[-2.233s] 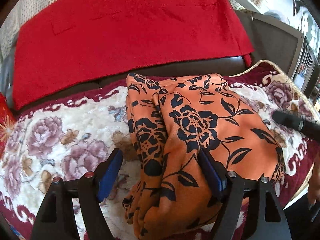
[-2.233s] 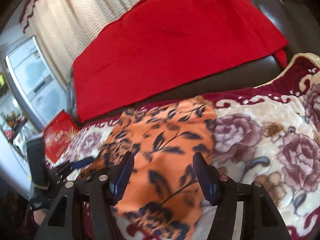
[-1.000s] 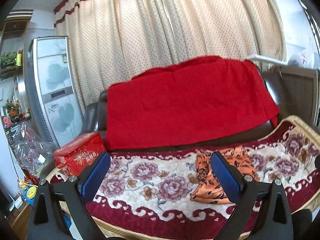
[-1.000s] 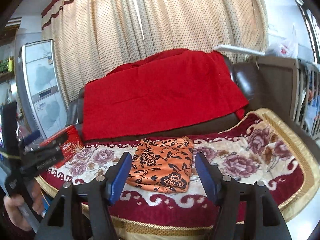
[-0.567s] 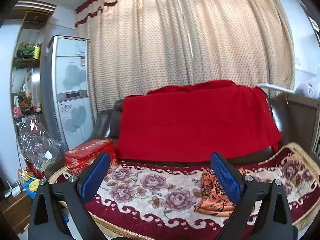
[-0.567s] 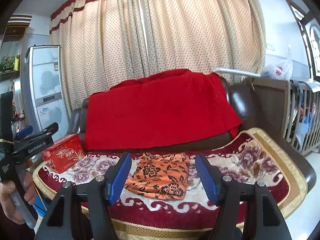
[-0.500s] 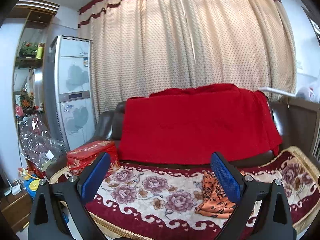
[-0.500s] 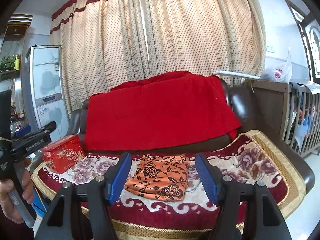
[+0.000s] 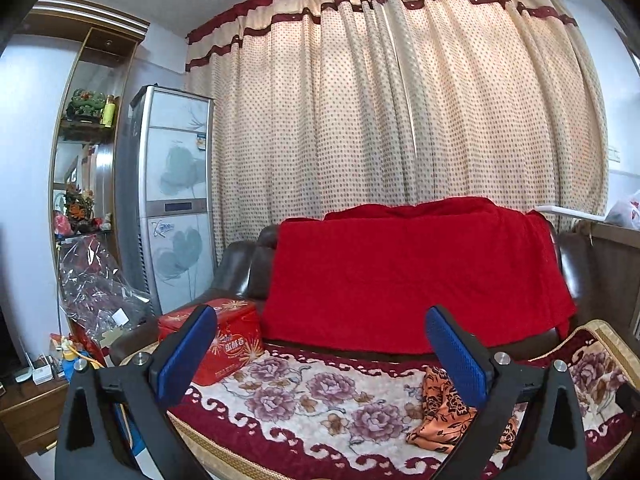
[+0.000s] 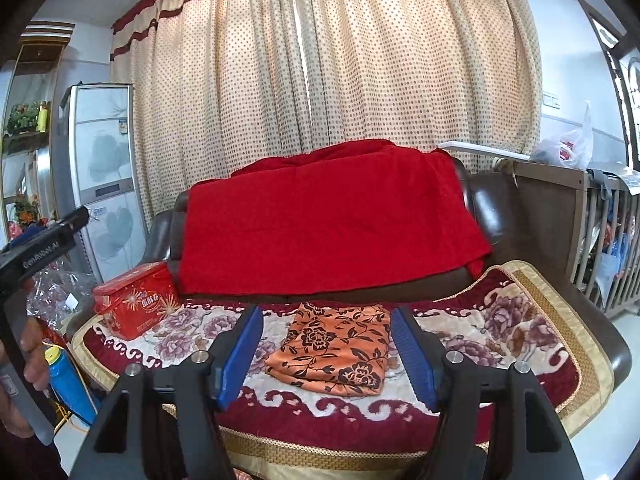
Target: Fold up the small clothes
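Note:
The orange garment with a black flower print (image 10: 334, 350) lies folded into a flat rectangle on the sofa's floral seat cover (image 10: 508, 336). In the left wrist view it (image 9: 442, 412) shows low at the right, partly hidden behind the right finger. My left gripper (image 9: 320, 354) is open and empty, held well back from the sofa. My right gripper (image 10: 326, 350) is open and empty, also well back, with the garment framed between its fingers. The left gripper's handle (image 10: 38, 248) shows at the left edge of the right wrist view.
A red blanket (image 10: 328, 216) drapes over the brown sofa's backrest. A red tin box (image 10: 134, 300) sits at the seat's left end. A tall air conditioner (image 9: 174, 200), a shelf and a dotted curtain (image 9: 400, 112) stand behind. A wooden crib (image 10: 600, 232) is at the right.
Both grippers have pulled far back from the sofa and risen. The folded garment stays on the seat cover, smaller in both views. Both grippers stay open.

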A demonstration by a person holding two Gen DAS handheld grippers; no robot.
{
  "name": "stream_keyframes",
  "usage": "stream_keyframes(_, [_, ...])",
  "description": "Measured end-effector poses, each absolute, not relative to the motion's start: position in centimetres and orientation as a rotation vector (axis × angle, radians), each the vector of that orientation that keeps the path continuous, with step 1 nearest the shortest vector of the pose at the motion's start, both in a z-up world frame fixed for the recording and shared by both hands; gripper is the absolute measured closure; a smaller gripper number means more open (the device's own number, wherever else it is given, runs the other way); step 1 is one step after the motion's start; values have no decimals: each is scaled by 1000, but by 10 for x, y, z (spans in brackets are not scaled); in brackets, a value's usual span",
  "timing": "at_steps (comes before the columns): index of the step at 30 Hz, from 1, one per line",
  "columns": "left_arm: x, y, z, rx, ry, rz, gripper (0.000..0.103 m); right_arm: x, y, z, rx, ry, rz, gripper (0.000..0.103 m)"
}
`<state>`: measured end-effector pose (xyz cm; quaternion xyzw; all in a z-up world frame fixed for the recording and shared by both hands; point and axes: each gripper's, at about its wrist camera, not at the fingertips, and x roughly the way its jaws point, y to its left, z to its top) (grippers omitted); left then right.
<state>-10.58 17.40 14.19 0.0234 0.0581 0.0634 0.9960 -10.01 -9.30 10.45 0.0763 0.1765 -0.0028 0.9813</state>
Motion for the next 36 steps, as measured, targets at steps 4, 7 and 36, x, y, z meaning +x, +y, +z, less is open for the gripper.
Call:
stream_keyframes(4, [-106, 174, 142, 45, 120, 129, 0, -97, -90, 103, 150, 368, -16, 33])
stream_keyframes(7, [-107, 174, 142, 45, 122, 132, 0, -96, -87, 103, 143, 371, -14, 33])
stream_keyframes(36, [-116, 175, 145, 44, 98, 137, 0, -96, -80, 109, 145, 367, -90, 33])
